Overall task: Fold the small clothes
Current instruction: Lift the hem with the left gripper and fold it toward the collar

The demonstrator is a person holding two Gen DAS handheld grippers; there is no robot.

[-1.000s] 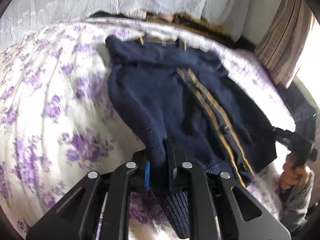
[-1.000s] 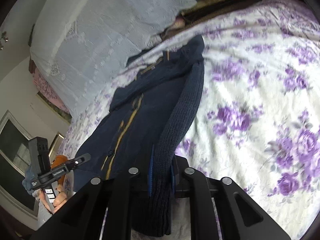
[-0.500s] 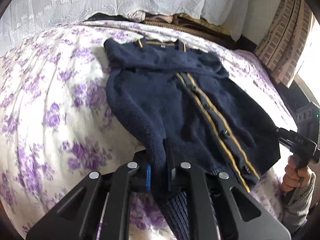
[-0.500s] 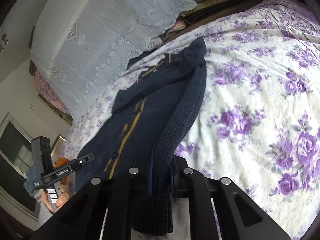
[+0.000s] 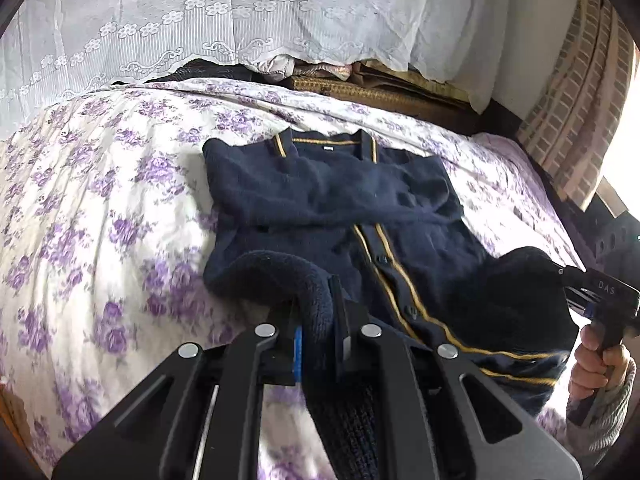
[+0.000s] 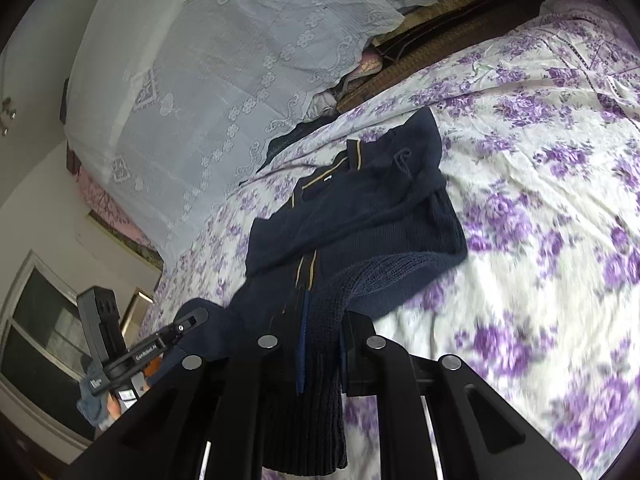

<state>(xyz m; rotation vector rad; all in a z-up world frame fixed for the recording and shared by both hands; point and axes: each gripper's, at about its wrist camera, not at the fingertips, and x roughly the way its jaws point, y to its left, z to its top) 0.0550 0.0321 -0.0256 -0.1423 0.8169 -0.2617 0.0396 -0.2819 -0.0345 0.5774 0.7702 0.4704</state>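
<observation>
A small navy knit cardigan (image 5: 340, 208) with gold trim lies collar-away on the floral bedspread (image 5: 100, 200); it also shows in the right wrist view (image 6: 360, 208). My left gripper (image 5: 318, 328) is shut on its lower left hem, lifted and doubled toward the collar. My right gripper (image 6: 324, 340) is shut on the lower right hem, also lifted; it shows in the left wrist view (image 5: 568, 280) at the right edge, and the left gripper shows in the right wrist view (image 6: 192, 320). The ribbed hem hangs down between each pair of fingers.
A white lace curtain (image 5: 240, 20) hangs behind the bed. Dark woven bedding (image 5: 380, 92) is stacked at the bed's far edge. A striped curtain (image 5: 580, 100) is at the right. A window (image 6: 44, 340) shows at the left of the right wrist view.
Both grippers have carried the cardigan's lower hem up and toward the collar. The lower half now bulges and folds over the upper half; the garment looks shorter.
</observation>
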